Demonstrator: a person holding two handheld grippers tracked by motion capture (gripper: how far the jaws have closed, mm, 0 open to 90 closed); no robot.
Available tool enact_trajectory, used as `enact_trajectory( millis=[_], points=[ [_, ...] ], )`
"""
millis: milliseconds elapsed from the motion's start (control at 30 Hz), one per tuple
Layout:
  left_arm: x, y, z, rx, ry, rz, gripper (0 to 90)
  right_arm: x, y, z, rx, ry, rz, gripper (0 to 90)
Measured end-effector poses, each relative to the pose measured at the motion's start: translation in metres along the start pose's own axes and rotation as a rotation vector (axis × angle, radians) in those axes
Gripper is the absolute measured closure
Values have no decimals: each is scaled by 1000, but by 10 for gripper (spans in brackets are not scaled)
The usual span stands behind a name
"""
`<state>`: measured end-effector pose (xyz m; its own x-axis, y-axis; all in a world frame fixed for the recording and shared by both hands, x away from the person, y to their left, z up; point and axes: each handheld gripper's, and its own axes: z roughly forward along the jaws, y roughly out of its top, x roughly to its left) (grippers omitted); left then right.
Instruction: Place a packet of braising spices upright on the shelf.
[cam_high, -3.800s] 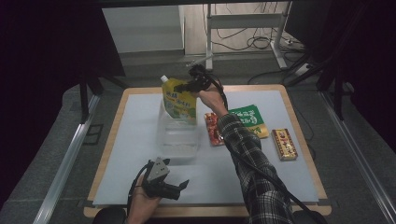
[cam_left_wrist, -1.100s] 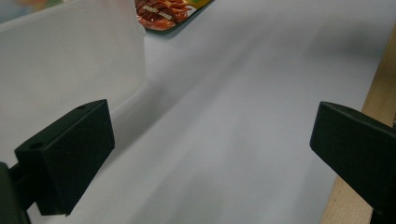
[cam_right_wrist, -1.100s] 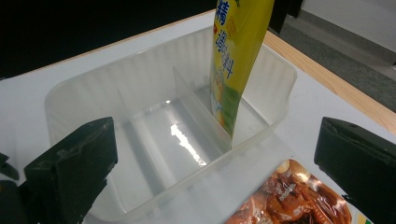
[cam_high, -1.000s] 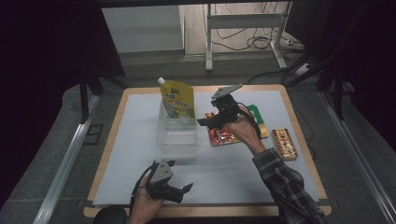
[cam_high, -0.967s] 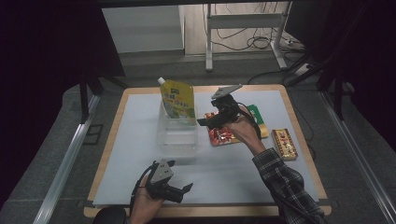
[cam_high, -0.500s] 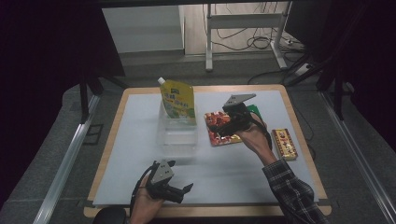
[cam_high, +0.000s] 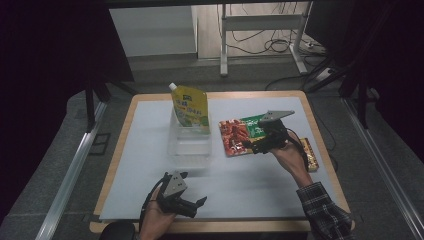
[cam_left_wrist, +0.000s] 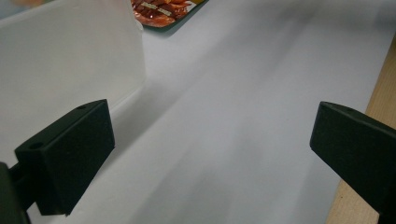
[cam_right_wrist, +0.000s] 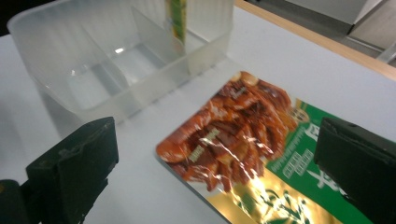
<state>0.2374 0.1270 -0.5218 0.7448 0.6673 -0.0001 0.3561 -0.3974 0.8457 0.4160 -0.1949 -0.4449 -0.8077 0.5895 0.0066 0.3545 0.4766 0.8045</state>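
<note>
Hovering over the red-and-green snack pouch (cam_high: 240, 134), the right gripper (cam_high: 254, 146) has its jaws spread wide and grips nothing; in the right gripper view the pouch (cam_right_wrist: 247, 140) lies flat on the white mat (cam_high: 280, 190) between the two black jaws. One clear plastic bin (cam_high: 190, 142) sits at the middle of the mat, split by one divider into two compartments, and one yellow-and-green spouted pouch (cam_high: 190, 110) stands upright in the far compartment; the near one holds nothing. Just right of the bin lies the snack pouch, and past the right hand one gold-and-red packet (cam_high: 311, 155) lies near the mat's right edge, so three packets in all. White lettering runs along the snack pouch's green part, too small to read. Near the front edge the left gripper (cam_high: 197, 204) rests low on the mat, jaws wide apart and holding nothing, the bin's frosted wall (cam_left_wrist: 70, 60) just beside its left jaw.
</note>
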Motion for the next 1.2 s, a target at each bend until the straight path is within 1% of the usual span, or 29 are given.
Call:
enact_trajectory(
  millis=[67,200,267,333,433,633,767,900,1133,1200],
  points=[
    [1,0,-1,1,4,0,0,-4,-5,-1,2,-5,12,0],
    [1,0,-1,2,9,1,0,-11,-12,-2,9,-21,19,0],
    [1,0,0,6,13,5,0,-15,-15,-3,17,-34,19,0],
    [1,0,0,6,15,8,0,-19,-18,-4,22,-58,12,0],
    [1,-1,0,6,16,7,0,-26,-24,-4,38,-85,17,0],
    [1,-1,0,7,17,7,0,-42,-34,-5,52,-115,62,4],
    [1,-1,0,6,17,8,0,-50,-40,-5,61,-133,84,9],
    [1,-1,0,9,17,12,0,-56,-45,-4,53,-154,96,12],
    [0,-1,1,11,15,14,0,-64,-52,1,73,-184,125,12],
    [0,-1,1,12,16,15,0,-66,-53,3,79,-185,134,12]
  ],
)
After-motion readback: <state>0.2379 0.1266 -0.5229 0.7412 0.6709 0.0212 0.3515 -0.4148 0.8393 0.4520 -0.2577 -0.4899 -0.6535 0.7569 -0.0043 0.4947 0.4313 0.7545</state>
